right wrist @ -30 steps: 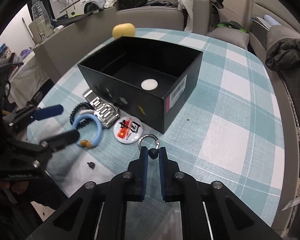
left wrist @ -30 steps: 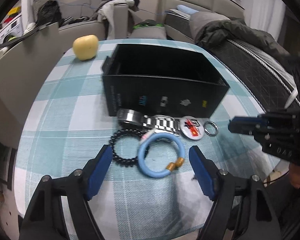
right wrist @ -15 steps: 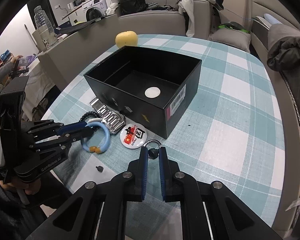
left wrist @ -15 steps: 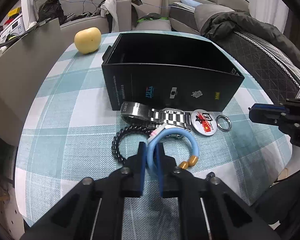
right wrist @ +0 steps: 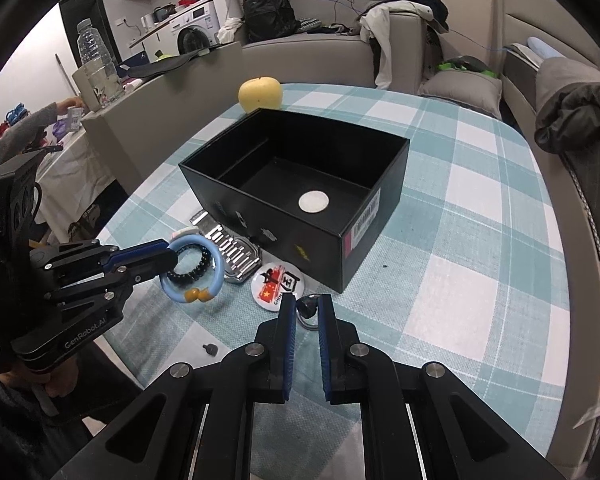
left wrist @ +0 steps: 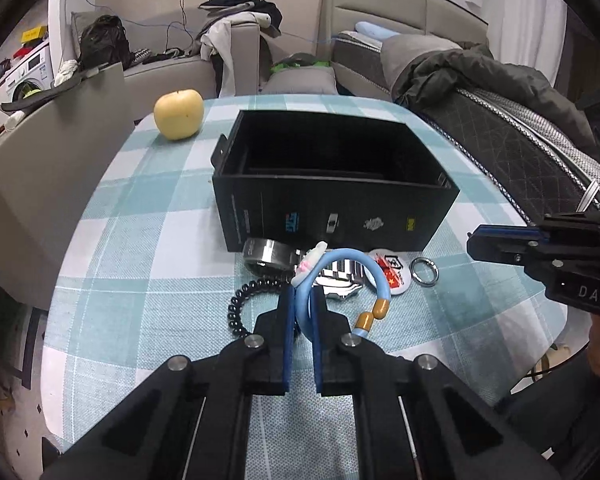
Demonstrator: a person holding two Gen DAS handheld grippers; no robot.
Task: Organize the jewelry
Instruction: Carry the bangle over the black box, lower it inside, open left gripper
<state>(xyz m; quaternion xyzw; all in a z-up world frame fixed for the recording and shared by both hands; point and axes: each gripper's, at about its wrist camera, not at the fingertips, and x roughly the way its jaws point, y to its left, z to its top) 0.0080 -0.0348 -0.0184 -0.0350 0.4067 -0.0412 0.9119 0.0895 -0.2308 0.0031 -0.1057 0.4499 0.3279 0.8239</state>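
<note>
Left wrist view: left gripper [left wrist: 302, 308] clamped on light-blue beaded bracelet [left wrist: 342, 270], lifted clear of bench [left wrist: 148, 264]; right gripper [right wrist: 306, 308] nipping small dark piece; next, carry over open black cardboard box [left wrist: 332, 216], release.

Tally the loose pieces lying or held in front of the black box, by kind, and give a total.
Bracelets: 2, the light blue bracelet in the left gripper and the black bead bracelet.
Watches: 1, the steel watch.
Badges: 1, the round pin badge.
Metal rings: 1, the ring by the right gripper.
Total: 5.
</note>
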